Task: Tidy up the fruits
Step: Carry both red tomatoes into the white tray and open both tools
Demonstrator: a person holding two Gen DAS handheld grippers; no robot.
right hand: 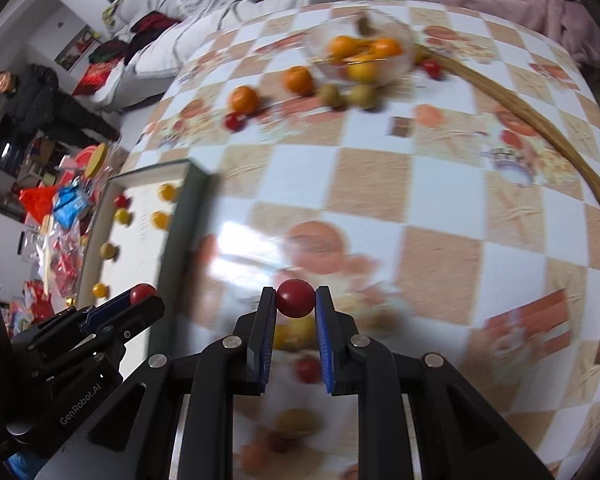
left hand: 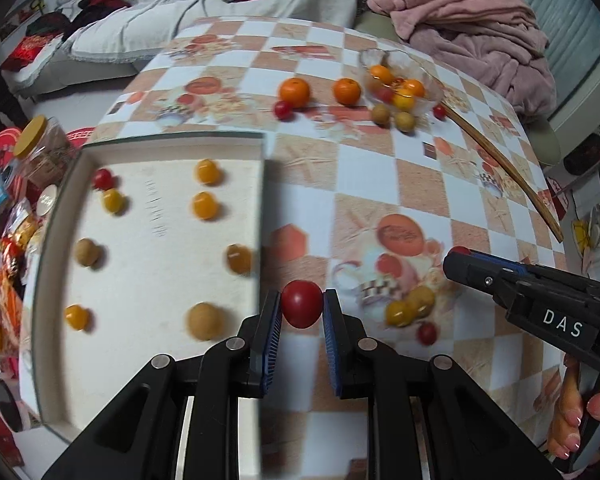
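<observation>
My left gripper (left hand: 302, 310) is shut on a red cherry tomato (left hand: 302, 304), held above the table just right of the white tray (left hand: 52, 264). The tray holds several small yellow, brown and red fruits in rows. My right gripper (right hand: 296, 300) is shut on another red cherry tomato (right hand: 295, 298) above the table; it shows at the right of the left wrist view (left hand: 460, 258). The left gripper shows in the right wrist view (right hand: 142, 294) at the tray's near corner. A glass bowl (left hand: 430, 80) of fruit sits at the far side.
Two oranges (left hand: 295, 91), a red tomato (left hand: 283, 109) and two brown fruits (left hand: 392, 116) lie near the bowl. Yellow fruits and a red tomato (left hand: 427, 333) lie near me. A curved wooden stick (left hand: 508, 172) lies at right. Snacks and a jar (left hand: 40, 152) crowd the left.
</observation>
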